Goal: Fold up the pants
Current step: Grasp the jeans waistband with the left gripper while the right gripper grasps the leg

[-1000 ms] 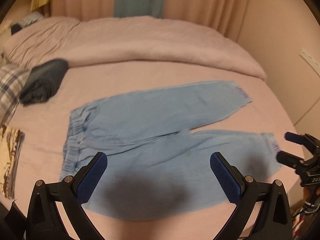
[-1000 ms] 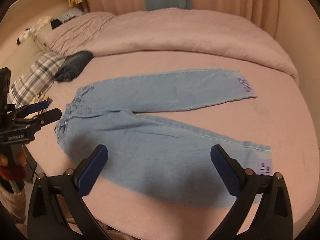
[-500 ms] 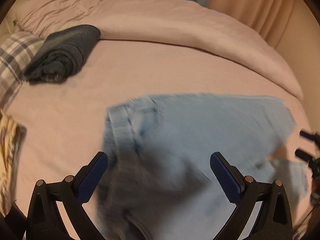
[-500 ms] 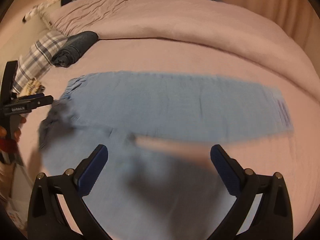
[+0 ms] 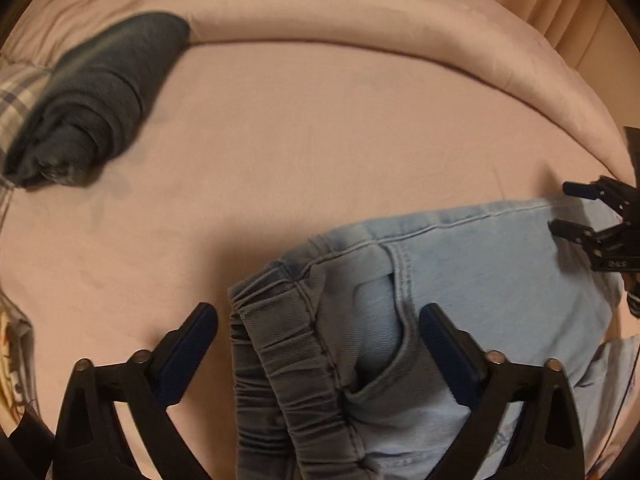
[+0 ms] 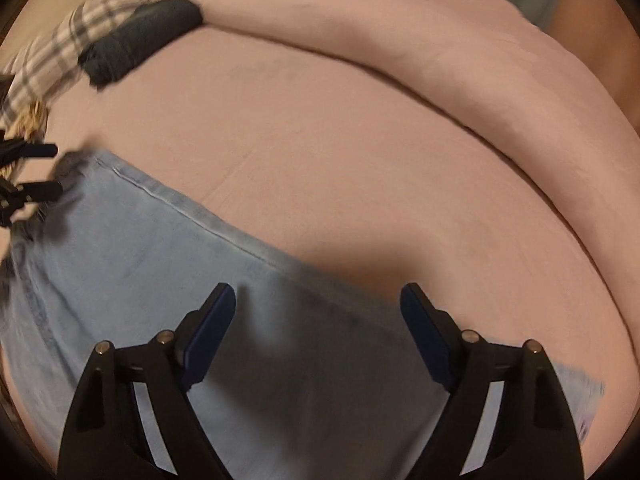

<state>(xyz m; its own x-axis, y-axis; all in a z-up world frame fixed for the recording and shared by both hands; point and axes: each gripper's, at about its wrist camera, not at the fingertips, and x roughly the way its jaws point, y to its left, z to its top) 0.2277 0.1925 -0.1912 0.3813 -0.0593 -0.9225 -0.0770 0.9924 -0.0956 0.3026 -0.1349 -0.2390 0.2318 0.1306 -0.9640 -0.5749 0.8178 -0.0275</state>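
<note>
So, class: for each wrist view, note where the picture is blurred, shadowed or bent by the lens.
Left wrist view: the dark rolled garment is smeared, the jeans' waistband sharp but shadowed, the bed edges bowed by the fisheye. Right wrist view: soft all over, with a dark shadow on the jeans near the right gripper.

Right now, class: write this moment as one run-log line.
phase: reaching to grasp | left gripper: closing over waistband, not yet pinched | right gripper: closing over pant leg | pants: flat on bed

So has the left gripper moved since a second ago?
Yes. The left gripper has dropped toward the pants' waistband, closing; the dark folded garment now looms larger.
</note>
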